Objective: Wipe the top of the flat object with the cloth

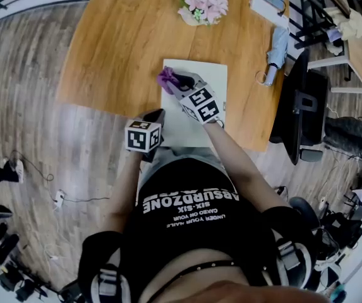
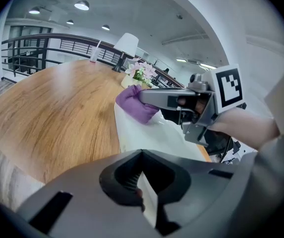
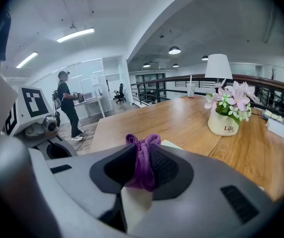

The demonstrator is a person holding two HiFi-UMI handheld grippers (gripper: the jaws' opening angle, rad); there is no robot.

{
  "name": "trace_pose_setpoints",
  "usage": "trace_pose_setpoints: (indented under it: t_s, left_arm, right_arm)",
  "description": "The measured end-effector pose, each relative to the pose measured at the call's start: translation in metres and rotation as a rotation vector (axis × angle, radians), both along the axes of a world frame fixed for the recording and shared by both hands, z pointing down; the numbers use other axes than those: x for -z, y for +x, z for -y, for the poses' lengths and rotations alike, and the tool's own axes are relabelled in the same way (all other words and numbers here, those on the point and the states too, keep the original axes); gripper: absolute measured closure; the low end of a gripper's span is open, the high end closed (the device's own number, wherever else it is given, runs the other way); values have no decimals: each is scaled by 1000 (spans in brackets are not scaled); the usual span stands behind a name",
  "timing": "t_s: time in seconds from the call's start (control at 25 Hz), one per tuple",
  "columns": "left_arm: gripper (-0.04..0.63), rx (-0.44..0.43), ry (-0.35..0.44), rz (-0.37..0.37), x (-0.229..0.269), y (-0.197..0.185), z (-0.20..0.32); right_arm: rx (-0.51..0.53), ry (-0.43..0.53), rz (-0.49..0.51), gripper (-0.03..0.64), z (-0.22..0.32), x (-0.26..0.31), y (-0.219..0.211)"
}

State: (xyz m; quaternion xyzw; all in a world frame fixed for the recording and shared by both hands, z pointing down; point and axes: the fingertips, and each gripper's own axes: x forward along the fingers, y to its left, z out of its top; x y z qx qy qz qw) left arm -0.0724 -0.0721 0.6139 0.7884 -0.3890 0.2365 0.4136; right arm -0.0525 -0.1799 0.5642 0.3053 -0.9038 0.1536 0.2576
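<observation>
A white flat object lies on the wooden table near its front edge. My right gripper is shut on a bunched purple cloth and holds it down on the flat object's far left part. In the right gripper view the cloth is squeezed between the jaws. My left gripper is at the object's near left edge, and the left gripper view shows a thin white edge pinched in its jaws. That view also shows the cloth on the white surface.
A pot of pink flowers stands at the table's far side. A folded umbrella lies at the right edge, with a black chair beside the table. A white lamp stands behind the flowers. A person stands far off.
</observation>
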Motion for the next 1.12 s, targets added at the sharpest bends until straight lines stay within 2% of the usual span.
trace_pose_setpoints:
  t_s: [0.28, 0.52, 0.84, 1.12]
  left_arm:
    - [581, -101, 38, 137, -1, 4, 0]
    - [581, -68, 12, 97, -1, 2, 0]
    - [581, -59, 1, 121, -4, 3, 3]
    - [581, -71, 12, 152, -3, 4, 1]
  right_arm:
    - [-26, -2, 15, 514, 13, -1, 2]
    - [-26, 1, 1, 512, 22, -1, 2]
    - [-22, 7, -18, 512, 41, -4, 3]
    - [20, 22, -33, 512, 42, -10, 1]
